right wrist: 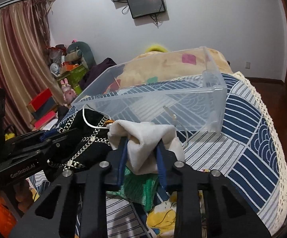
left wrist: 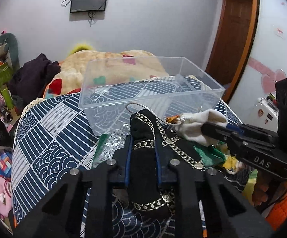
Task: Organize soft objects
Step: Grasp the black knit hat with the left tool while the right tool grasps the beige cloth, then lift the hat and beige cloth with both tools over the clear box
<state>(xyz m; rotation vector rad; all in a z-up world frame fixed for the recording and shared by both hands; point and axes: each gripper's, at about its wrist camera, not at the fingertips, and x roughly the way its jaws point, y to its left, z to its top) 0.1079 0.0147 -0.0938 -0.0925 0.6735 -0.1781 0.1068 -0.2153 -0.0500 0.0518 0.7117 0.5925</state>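
You have two grippers in play: the left gripper (left wrist: 142,138) and the right gripper (right wrist: 142,148), each clamped on one soft item. That makes one black cloth with gold trim (left wrist: 143,170) and one white drawstring pouch (right wrist: 149,138). Under them you can count one green knitted piece (right wrist: 137,188) and one yellow printed piece (right wrist: 163,216). One silvery crinkled item (left wrist: 114,140) lies beside the black cloth; what it is cannot be told. There is one clear plastic bin (left wrist: 95,83), split by one divider into two compartments. One patterned blue-and-white cloth (left wrist: 50,134) covers the surface. Two dark screens (right wrist: 146,4) hang on the wall.
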